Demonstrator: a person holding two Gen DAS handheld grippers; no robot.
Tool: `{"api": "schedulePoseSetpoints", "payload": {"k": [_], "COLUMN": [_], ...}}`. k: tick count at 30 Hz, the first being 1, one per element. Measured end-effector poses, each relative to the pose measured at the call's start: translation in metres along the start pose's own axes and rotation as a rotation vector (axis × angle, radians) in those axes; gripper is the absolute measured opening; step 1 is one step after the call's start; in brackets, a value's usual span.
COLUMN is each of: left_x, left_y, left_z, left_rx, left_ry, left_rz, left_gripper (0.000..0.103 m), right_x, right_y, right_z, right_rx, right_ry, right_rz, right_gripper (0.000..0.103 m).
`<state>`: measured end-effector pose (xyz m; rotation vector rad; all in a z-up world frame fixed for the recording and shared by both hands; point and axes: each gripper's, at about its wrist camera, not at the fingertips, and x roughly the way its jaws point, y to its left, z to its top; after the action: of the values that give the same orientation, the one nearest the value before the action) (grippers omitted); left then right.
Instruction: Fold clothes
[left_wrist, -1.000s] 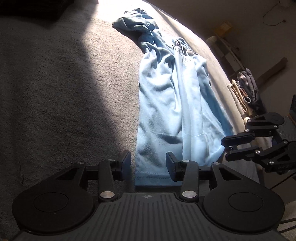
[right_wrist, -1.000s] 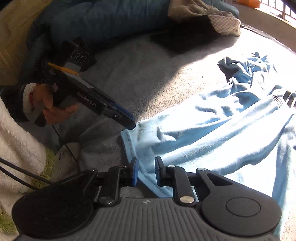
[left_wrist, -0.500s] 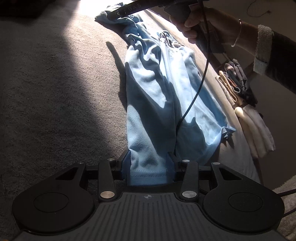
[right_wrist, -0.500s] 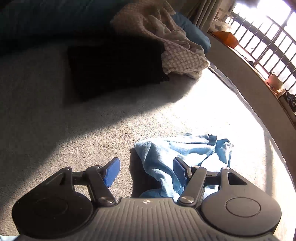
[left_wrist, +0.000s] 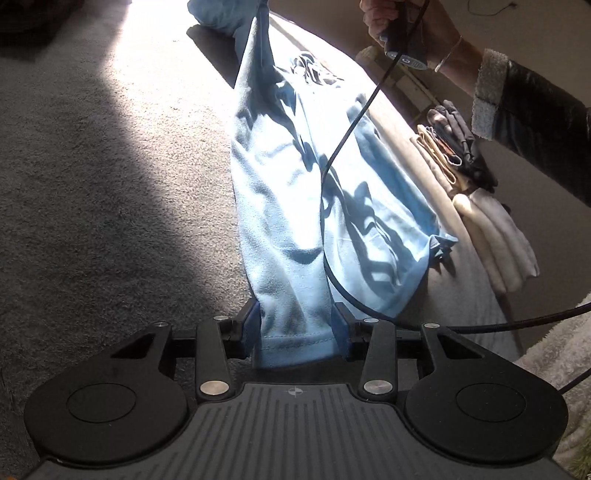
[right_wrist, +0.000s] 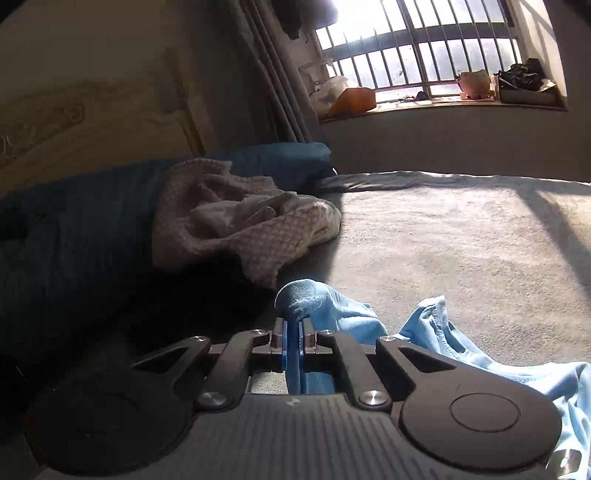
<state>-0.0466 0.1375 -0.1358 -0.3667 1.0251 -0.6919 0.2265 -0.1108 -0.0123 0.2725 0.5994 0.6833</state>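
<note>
Item: light blue garment (left_wrist: 295, 206), soft, limp fleece stretched along the bed (left_wrist: 92, 184), best taken by hem and far end; left tool (left_wrist: 295, 328) pinching its bunched hem, right tool (right_wrist: 293, 343), just closed, gripping the far end.

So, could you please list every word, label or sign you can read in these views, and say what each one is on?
None can be read.
Light blue garment: a dark printed design near its far end, too distorted to read.
Left gripper and right gripper: each body carries only a small symbol, no letters.
Handle in the right hand: a faint ring mark, no text.
</note>
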Motion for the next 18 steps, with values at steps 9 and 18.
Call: {"api": "schedulePoseSetpoints", "payload": {"k": [9,18], "left_x": [-0.006,-0.004], "left_y": [-0.011,-0.014], "left_z": [0.003,0.007], "left_rx": [0.038,0.008], "left_ry": [0.019,-0.039], "left_rz": [0.018,0.087], "left_gripper": [0.041,0.040], "right_x": [-0.099,-0.087], "right_y": [-0.153,-0.163], "right_z": [-0.064,-0.076], "right_rx": [0.596,0.672], "right_ry": [-0.135,-0.144], "right_rz": [-0.128,-0.137], "right_gripper": [0.005,0.005]}}
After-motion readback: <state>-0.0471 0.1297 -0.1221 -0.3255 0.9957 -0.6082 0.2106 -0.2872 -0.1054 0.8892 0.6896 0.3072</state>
